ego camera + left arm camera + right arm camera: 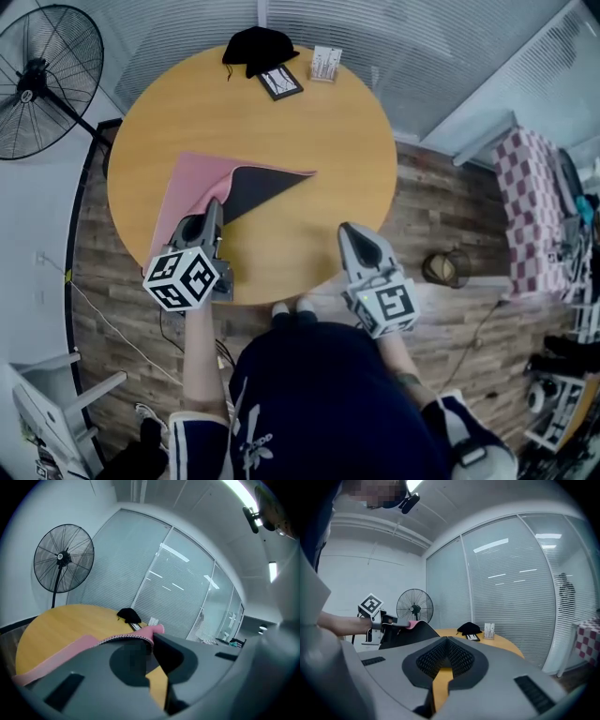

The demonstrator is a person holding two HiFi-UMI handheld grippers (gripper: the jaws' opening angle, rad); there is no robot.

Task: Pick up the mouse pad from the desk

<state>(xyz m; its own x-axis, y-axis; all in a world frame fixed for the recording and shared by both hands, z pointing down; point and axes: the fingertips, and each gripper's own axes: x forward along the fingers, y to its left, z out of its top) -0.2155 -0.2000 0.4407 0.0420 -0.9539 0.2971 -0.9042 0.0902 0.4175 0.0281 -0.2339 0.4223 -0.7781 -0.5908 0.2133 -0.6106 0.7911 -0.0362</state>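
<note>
One pink mouse pad [190, 184] lies on the left half of the single round wooden table [319, 131]. Part of it is flat on the wood. Its near right part is raised and folded over, so the black underside faces up and runs to a point at the right.

Two grippers are in the head view, one in each of the person's hands. The left gripper [212, 208] is clamped on the pad's lifted edge. In the left gripper view, the pink edge with its stitched border is pinched between the jaws at their tips [151, 638], and the rest of the pad trails down to the left. The right gripper [349, 232] is over the near right part of the table, well apart from the pad. Its jaws are closed together with nothing between them, and only a strip of tabletop shows behind them.

Three small things sit close together at the table's far edge:
- one black cap [258, 45]
- one flat dark item with a pale border [279, 82]
- one small white stand [325, 64]

One black pedestal fan [42, 80] stands on the floor beyond the table's left side.
</note>
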